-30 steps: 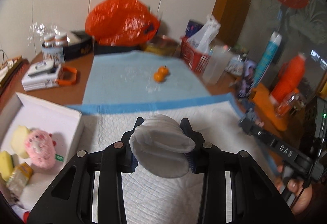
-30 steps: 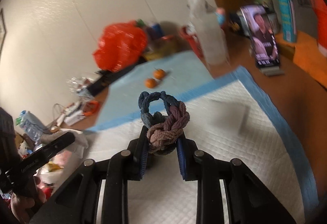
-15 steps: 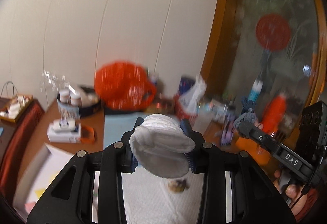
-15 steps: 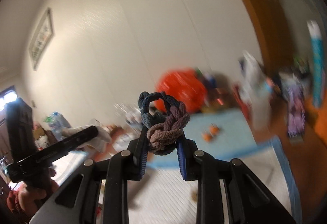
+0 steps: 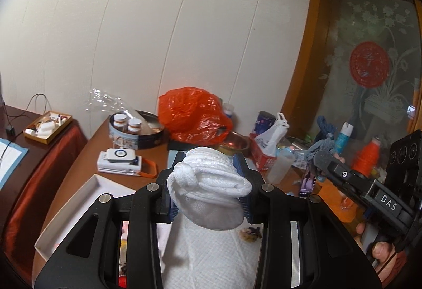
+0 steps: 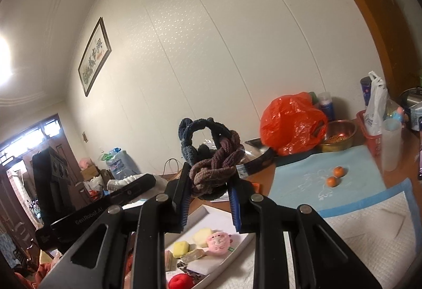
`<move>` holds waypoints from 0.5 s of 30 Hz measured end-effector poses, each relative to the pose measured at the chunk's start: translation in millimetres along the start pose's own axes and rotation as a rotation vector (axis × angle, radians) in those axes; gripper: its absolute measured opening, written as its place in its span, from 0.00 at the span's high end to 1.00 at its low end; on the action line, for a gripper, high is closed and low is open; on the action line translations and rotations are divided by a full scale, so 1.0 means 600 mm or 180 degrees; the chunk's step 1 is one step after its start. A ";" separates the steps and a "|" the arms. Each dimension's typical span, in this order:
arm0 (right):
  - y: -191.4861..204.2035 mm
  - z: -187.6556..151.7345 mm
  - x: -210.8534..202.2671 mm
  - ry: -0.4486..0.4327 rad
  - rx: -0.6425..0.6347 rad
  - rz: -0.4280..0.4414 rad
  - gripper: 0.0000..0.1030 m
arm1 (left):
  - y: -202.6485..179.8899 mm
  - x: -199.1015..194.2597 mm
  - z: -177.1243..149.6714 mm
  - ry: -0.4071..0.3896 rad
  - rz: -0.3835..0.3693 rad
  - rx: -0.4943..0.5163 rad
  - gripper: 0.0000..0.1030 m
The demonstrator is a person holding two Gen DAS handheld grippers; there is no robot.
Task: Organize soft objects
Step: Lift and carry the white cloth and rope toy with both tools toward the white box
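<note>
Your left claw (image 5: 208,183) gripped the rolled white sock (image 5: 208,189) mid-bundle, held above the counter; light and squashy. Right claw (image 6: 209,187) pinched the braided yarn ring (image 6: 211,160) at its 6 o'clock; limp, snag-prone.

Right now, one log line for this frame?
left gripper: shut on white sock | right gripper: shut on braided hair tie | both raised above table | white box: holds pink plush

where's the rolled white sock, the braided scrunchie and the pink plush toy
rolled white sock (image 5: 211,178), left wrist view, on its bundled middle
braided scrunchie (image 6: 213,167), right wrist view, on the brown braid
pink plush toy (image 6: 218,242), right wrist view, on its face
</note>
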State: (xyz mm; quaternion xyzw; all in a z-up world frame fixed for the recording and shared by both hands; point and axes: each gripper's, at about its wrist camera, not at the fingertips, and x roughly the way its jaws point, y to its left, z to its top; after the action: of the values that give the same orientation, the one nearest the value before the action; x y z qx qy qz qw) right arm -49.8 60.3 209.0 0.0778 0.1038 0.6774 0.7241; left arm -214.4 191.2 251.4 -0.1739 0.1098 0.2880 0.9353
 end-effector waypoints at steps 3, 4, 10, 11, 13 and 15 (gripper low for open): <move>0.012 -0.005 -0.001 0.0019 -0.0007 0.0024 0.76 | 0.012 -0.005 -0.005 0.0016 0.0024 -0.0031 0.65; 0.014 -0.006 0.000 0.0030 -0.0005 0.0031 0.76 | 0.015 -0.006 -0.007 0.0021 0.0032 -0.0041 0.65; 0.025 -0.016 0.008 0.0091 0.0004 0.0034 0.76 | 0.030 -0.013 -0.013 0.0060 0.0076 -0.0074 0.65; 0.026 -0.017 0.009 0.0098 0.0009 0.0033 0.76 | 0.031 -0.014 -0.014 0.0063 0.0082 -0.0076 0.65; 0.029 -0.019 0.011 0.0112 0.0011 0.0037 0.76 | 0.035 -0.016 -0.015 0.0070 0.0094 -0.0086 0.65; 0.032 -0.021 0.013 0.0123 0.0017 0.0045 0.76 | 0.037 -0.016 -0.016 0.0079 0.0103 -0.0098 0.65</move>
State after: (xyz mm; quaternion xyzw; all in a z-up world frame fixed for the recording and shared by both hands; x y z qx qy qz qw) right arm -71.2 69.2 201.1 0.0674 0.1190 0.6836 0.7169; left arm -236.2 199.8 239.7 -0.1901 0.1197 0.3026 0.9263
